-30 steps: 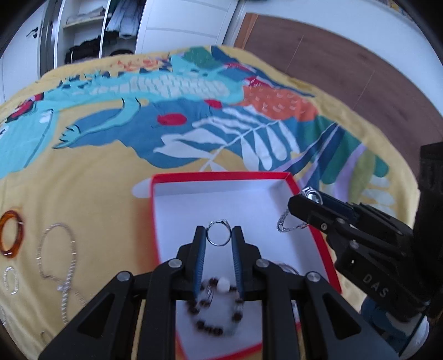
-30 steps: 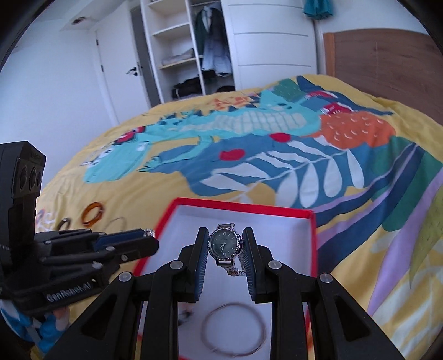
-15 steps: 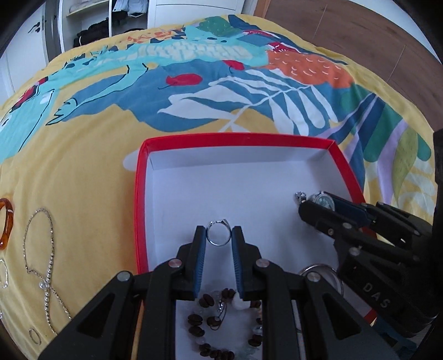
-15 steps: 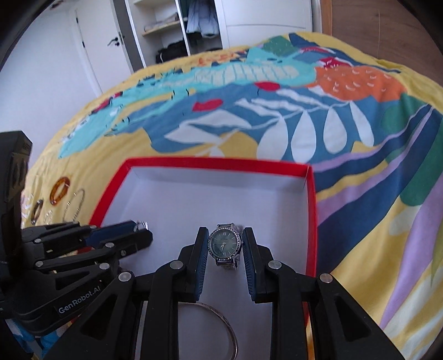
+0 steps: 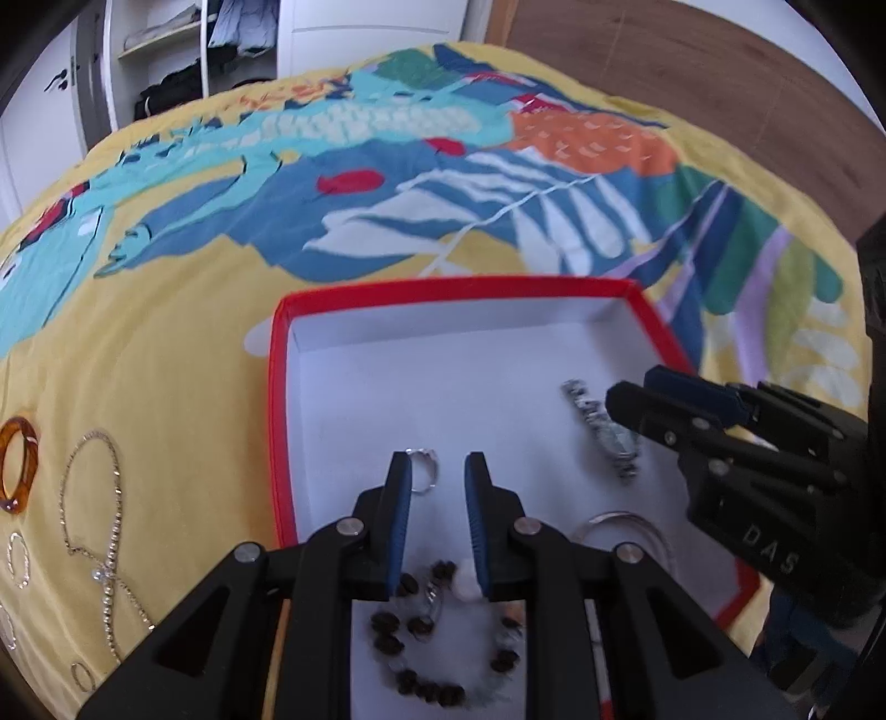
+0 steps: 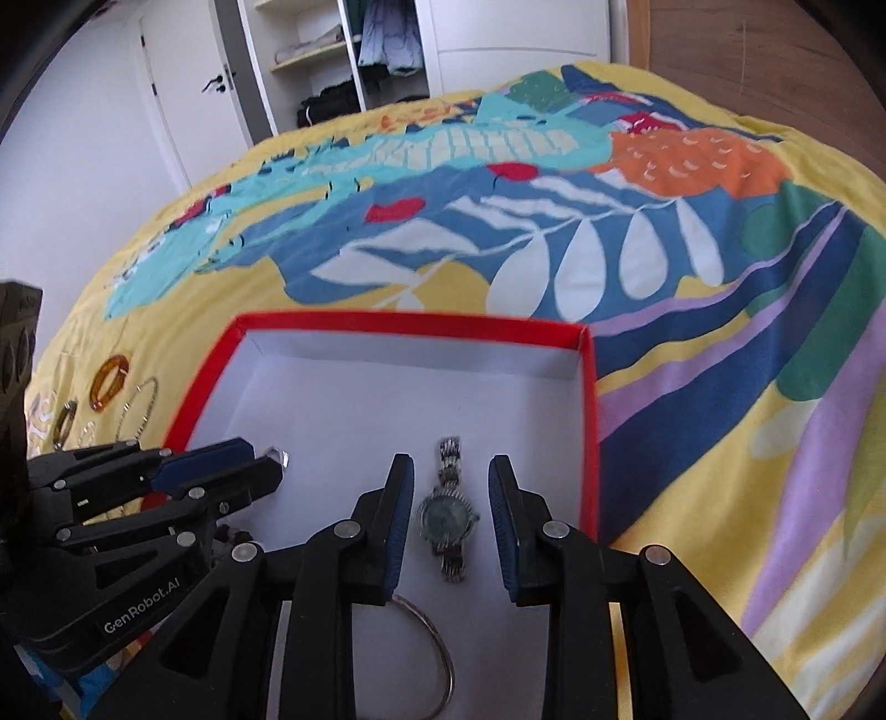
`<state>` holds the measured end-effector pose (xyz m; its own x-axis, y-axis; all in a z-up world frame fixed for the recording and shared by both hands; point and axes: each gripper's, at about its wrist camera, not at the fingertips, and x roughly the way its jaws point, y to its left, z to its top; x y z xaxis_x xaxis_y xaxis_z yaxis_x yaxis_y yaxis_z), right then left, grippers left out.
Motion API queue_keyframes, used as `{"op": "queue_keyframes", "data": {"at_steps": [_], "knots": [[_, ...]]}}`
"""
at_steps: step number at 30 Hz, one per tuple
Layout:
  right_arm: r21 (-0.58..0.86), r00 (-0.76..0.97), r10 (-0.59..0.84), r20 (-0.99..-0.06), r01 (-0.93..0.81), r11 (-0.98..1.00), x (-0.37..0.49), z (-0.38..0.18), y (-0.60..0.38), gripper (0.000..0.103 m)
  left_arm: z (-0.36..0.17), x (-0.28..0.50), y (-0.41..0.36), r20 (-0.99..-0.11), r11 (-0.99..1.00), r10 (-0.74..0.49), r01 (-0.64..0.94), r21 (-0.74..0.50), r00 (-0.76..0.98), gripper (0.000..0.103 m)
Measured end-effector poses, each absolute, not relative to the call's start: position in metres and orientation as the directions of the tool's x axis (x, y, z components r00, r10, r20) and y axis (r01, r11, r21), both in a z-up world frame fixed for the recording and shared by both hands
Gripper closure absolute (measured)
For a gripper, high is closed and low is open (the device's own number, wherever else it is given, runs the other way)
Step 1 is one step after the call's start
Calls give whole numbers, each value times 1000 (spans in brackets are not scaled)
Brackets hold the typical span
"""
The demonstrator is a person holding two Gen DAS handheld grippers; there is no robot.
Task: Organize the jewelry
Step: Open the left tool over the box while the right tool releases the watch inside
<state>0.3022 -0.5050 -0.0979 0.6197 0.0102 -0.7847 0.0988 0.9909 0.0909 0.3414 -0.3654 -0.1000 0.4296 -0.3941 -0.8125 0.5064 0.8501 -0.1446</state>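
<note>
Bed: a bedspread [image 6: 692,387] in yellow with blue, teal, orange and white leaf shapes covers it; the jewelry and the box all lie on it.
Wardrobe: open shelves [image 6: 310,50] with folded clothes and hanging garments, at 12 o'clock beyond the bed.
Box: a shallow red-rimmed box [image 5: 276,387] with a white floor, in the middle of the bedspread.
Right tool [image 6: 451,493]: reaches into the box from 6 o'clock; its jaws are opening, blue pads apart on either side of the watch and clear of it, nothing gripped.
Left tool [image 5: 437,487]: also in the box, at 9 o'clock from the right one; the gap between its pads is narrow and parting slightly. The ring is at its left pad, off centre; whether it is still pinched I cannot tell.
Necklace: a pale chain [image 5: 105,531] looped on the bedspread at 9 o'clock from the box.
Beaded bracelet: dark beads with one pale bead [image 5: 421,653], in the box under the left tool.
Bangle: a thin silver hoop [image 6: 437,659] on the box floor at 6 o'clock from the watch.
Watch: silver band, dark green dial [image 6: 447,512], flat on the box floor near the right wall.
Amber bangle: orange-brown [image 5: 19,471], at 9 o'clock beyond the necklace.
Ring: small, silver [image 5: 423,471], in the box.
</note>
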Motion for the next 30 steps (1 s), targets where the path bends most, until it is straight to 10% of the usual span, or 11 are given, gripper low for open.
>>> {"op": "queue_keyframes", "data": {"at_steps": [14, 30], "knots": [[81, 751, 30, -659, 32, 996, 248, -1, -444, 69, -22, 294, -270, -741, 882, -405, 442, -162, 536, 74], [179, 765, 216, -606, -133, 975, 229, -5, -318, 69, -43, 253, -60, -757, 995, -99, 66, -74, 646, 67]]}}
